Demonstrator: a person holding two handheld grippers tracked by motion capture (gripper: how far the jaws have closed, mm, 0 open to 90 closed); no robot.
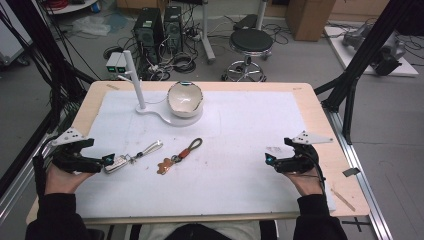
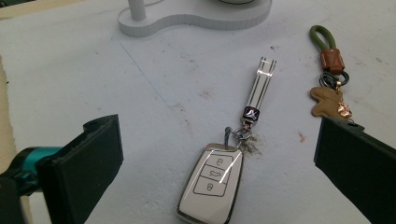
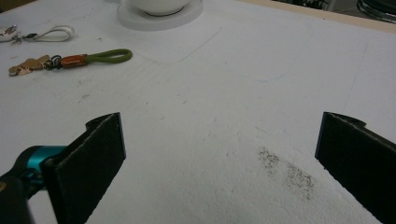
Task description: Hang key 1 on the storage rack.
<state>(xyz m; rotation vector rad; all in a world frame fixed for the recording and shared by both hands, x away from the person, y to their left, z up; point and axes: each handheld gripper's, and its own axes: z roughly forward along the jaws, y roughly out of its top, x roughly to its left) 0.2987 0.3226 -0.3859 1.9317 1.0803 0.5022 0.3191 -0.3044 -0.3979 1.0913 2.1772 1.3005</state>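
A white car key fob (image 2: 210,182) with a white strap (image 2: 261,81) lies flat on the white mat, also seen from above as the fob (image 1: 116,164). My left gripper (image 2: 215,128) is open, its jaws standing wide on either side of the fob without touching it; the high view shows the left gripper (image 1: 106,161) at the fob's near end. A second keychain (image 1: 180,155) with a green loop (image 2: 322,37), brown leather tab and tan charm (image 2: 327,100) lies just right of the fob. My right gripper (image 1: 268,160) rests open far to the right, over bare mat (image 3: 219,126).
A white bowl (image 1: 185,98) sits on a white stand with an upright post (image 1: 134,80) at the back centre of the mat. A dark smudge (image 3: 287,170) marks the mat by the right gripper. The wooden table edge (image 1: 320,110) borders the mat.
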